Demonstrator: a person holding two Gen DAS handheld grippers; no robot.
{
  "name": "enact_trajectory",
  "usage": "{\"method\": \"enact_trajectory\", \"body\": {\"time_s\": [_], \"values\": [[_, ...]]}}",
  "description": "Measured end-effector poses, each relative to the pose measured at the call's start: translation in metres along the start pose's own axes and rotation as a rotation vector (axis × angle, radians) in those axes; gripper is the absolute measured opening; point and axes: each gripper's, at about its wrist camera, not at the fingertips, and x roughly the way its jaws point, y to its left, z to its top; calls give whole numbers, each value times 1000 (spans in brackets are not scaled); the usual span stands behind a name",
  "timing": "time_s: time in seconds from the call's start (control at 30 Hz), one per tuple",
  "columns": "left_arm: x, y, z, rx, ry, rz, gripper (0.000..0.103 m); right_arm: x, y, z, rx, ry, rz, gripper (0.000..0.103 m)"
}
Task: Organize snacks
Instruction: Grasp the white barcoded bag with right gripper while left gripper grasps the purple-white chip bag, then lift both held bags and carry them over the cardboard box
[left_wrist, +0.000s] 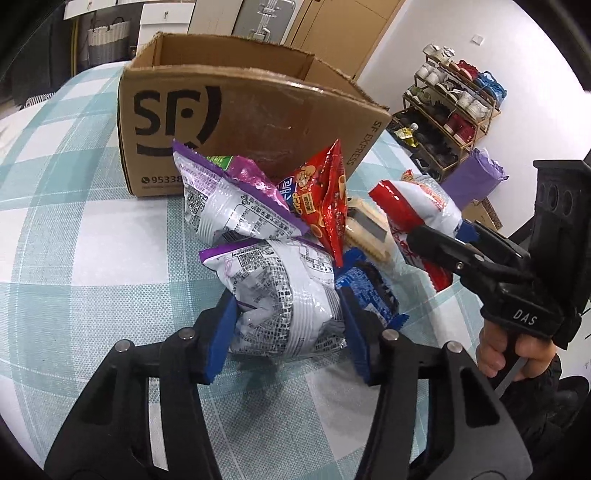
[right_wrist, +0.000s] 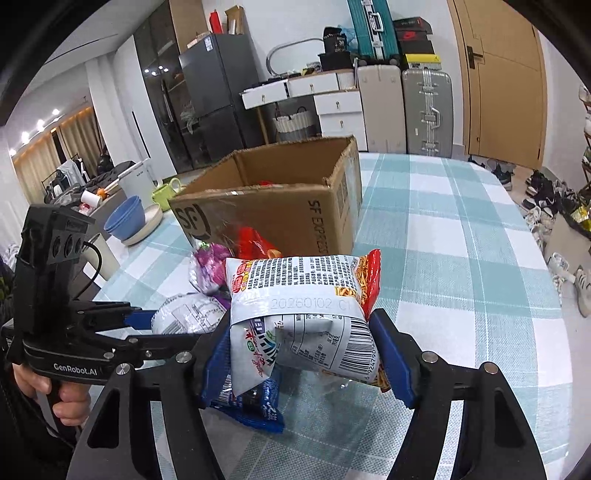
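An open cardboard box (left_wrist: 240, 122) (right_wrist: 280, 210) stands on the checked tablecloth (left_wrist: 92, 229). A heap of snack packets lies in front of it. My left gripper (left_wrist: 288, 314) is shut on a purple-and-silver bag (left_wrist: 284, 295), its blue pads pressing both sides; the right wrist view shows that bag (right_wrist: 188, 314) at the left gripper (right_wrist: 147, 319). My right gripper (right_wrist: 303, 347) is shut on a red-and-white noodle snack bag (right_wrist: 303, 291), also seen at the right (left_wrist: 417, 210) with the right gripper (left_wrist: 439, 240). Another purple-and-silver bag (left_wrist: 229, 206), a red bag (left_wrist: 325, 199), a cracker packet (left_wrist: 365, 229) and a blue packet (left_wrist: 365, 288) (right_wrist: 258, 406) lie between them.
A shoe rack (left_wrist: 454, 107) and a purple roll (left_wrist: 469, 177) stand beyond the table's right edge. Blue and white bowls (right_wrist: 129, 218) and a green cup (right_wrist: 166, 192) sit left of the box. Suitcases (right_wrist: 424, 110) and a door are behind. The tablecloth (right_wrist: 461, 258) stretches right.
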Motion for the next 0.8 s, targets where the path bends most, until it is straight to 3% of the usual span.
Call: {"method": "enact_trajectory", "body": {"time_s": [0.53,0.8], "values": [[-79,-10,-12,34,-102,-61,50,-32,14,9,-12,-119,32,72],[-123,-17,-10,67,-209,25,50,-40,25,11,-23,-147,32,72]]}}
